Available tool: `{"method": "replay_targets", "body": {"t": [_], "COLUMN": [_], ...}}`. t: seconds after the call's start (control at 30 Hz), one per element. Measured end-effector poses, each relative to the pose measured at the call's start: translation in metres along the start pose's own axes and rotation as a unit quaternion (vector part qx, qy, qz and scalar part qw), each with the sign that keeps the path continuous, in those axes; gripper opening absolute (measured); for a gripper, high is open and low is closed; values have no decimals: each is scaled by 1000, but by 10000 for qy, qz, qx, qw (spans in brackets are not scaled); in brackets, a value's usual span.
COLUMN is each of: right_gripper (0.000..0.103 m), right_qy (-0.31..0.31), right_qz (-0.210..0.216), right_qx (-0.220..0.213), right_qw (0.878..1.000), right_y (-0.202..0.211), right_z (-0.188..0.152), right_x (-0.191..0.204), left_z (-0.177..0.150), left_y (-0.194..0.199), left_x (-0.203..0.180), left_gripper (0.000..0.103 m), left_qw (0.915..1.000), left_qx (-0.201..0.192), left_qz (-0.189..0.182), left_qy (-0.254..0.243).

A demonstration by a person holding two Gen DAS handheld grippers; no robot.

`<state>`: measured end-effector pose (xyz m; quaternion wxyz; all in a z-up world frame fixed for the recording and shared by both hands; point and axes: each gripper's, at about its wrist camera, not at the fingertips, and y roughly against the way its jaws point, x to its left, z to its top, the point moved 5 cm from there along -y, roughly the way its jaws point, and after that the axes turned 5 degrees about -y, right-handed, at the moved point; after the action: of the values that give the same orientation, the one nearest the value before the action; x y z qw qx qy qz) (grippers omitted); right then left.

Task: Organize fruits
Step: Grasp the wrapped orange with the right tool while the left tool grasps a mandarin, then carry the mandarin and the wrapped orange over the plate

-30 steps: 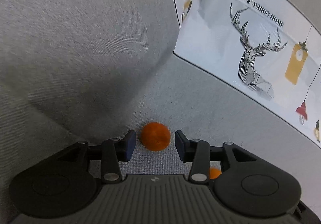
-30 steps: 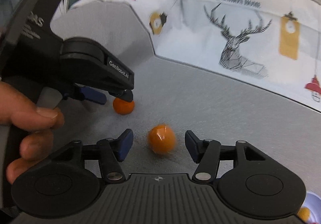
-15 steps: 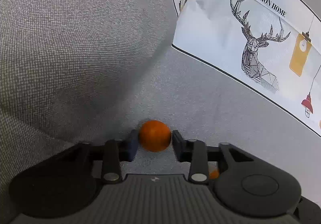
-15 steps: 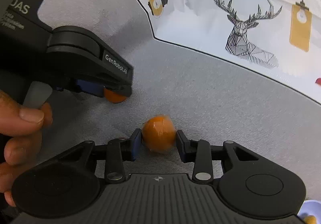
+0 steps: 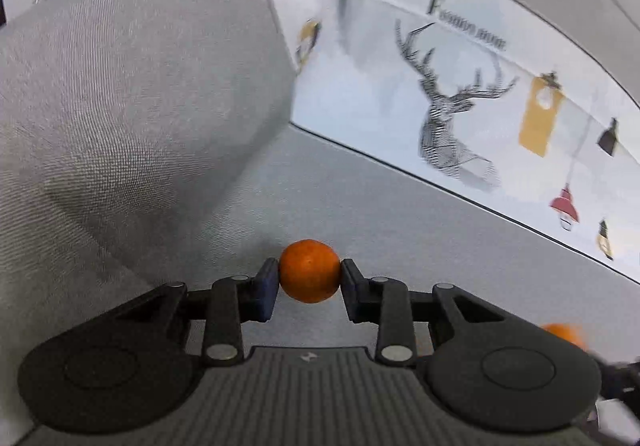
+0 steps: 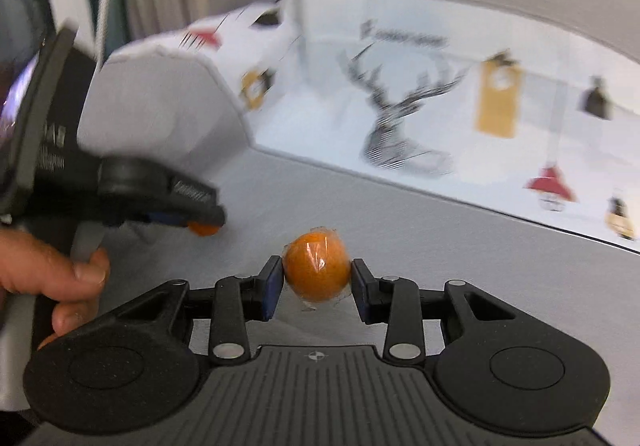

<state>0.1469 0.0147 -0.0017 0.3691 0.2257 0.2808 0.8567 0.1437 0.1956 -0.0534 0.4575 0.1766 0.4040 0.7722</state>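
The left hand-held gripper (image 5: 310, 288) held a bare orange fruit (image 5: 309, 271) between its pads, and the right hand-held gripper (image 6: 317, 288) pinched a plastic-wrapped orange fruit (image 6: 317, 266), both above the grey sofa seat (image 5: 400, 230); the slippery wrap could let that round fruit slide out

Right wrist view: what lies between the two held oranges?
Only bare grey sofa cushion separates the wrapped orange from the orange in the left hand-held gripper.
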Motion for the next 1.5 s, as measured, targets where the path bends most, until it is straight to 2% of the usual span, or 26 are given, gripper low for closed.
{"method": "replay_targets", "body": {"t": [0.1,0.17,0.3,0.37,0.43,0.53,0.67,0.7,0.8,1.13,1.33,1.5], "right_gripper": [38,38,38,38,38,38,38,38,38,38,38,38], "right_qy": [-129,-158,-411,-525,-592,-513,-628,-659,-702,-862,-664,-580], "right_qz": [-193,-320,-609,-769,-935,-1075,-1230,-1253,-1279,-1300,-1294,-1345], "right_qx": [-277,-495,-806,-757,-650,-685,-622,-614,-604,-541,-475,-443], "right_qw": [9993,9981,9940,9928,9917,9905,9885,9880,9875,9863,9882,9882], "right_y": [43,74,122,131,138,147,151,152,152,146,142,139], "right_z": [-3,-8,-32,-48,-60,-67,-75,-77,-79,-81,-82,-81], "right_x": [-19,-33,-67,-83,-94,-110,-135,-140,-154,-172,-162,-158], "left_z": [-5,-9,-19,-25,-32,-43,-57,-65,-81,-80,-90,-90], "left_y": [15,29,57,72,83,105,127,129,120,81,80,79], "left_x": [-16,-33,-73,-93,-107,-132,-164,-170,-190,-197,-200,-195], "left_gripper": [37,37,36,36,36,36,36,36,36,36,36,36], "left_qw": [9996,9981,9894,9841,9836,9802,9703,9676,9616,9658,9612,9619], "left_qx": [-74,-195,-519,-659,-567,-313,-578,-619,-556,17,54,73], "left_qz": [-133,-189,-345,-521,-823,-1496,-1833,-1850,-1595,-1709,-1640,-1621], "left_qy": [-221,-559,-1309,-1562,-1501,-1261,-1469,-1601,-2162,-1951,-2218,-2201]}}
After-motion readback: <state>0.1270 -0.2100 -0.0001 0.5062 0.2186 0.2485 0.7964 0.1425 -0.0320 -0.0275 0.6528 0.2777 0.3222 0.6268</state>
